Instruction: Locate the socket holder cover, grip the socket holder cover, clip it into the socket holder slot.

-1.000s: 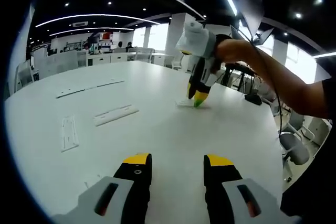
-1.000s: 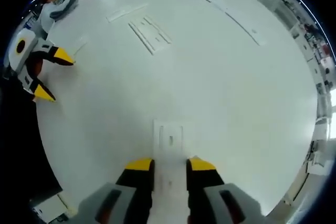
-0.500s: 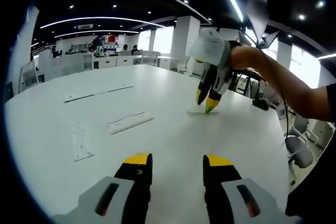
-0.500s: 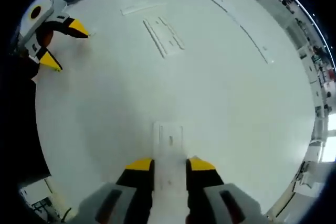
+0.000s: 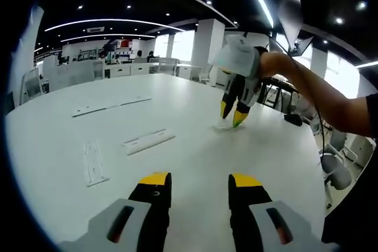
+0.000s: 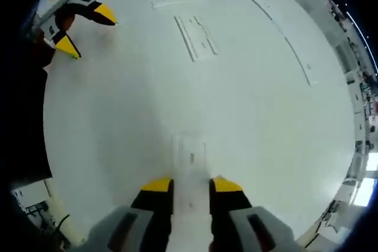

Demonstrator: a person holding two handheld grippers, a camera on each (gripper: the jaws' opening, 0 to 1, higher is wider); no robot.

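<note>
My right gripper (image 6: 191, 185) is shut on a flat white socket holder cover (image 6: 190, 153) with small slots, which sticks out ahead between its yellow-tipped jaws. In the left gripper view the right gripper (image 5: 231, 115) points steeply down, held by a person's hand, with the cover (image 5: 222, 126) at the table surface. A longer white slotted socket holder (image 6: 198, 36) lies farther up the white table (image 6: 266, 116); in the left gripper view the holder (image 5: 147, 141) lies left of centre. My left gripper (image 5: 199, 181) stands open, low over the table, holding nothing.
A small flat white piece (image 5: 94, 163) lies at the left and long thin white strips (image 5: 106, 107) lie farther back. The left gripper (image 6: 88, 30) shows at the table's edge. Office chairs (image 5: 331, 166) stand past the right table edge.
The right gripper view has turned, so the table parts and the left gripper slid up and right in it. The cover stays gripped in the right jaws. The left jaws stay open.
</note>
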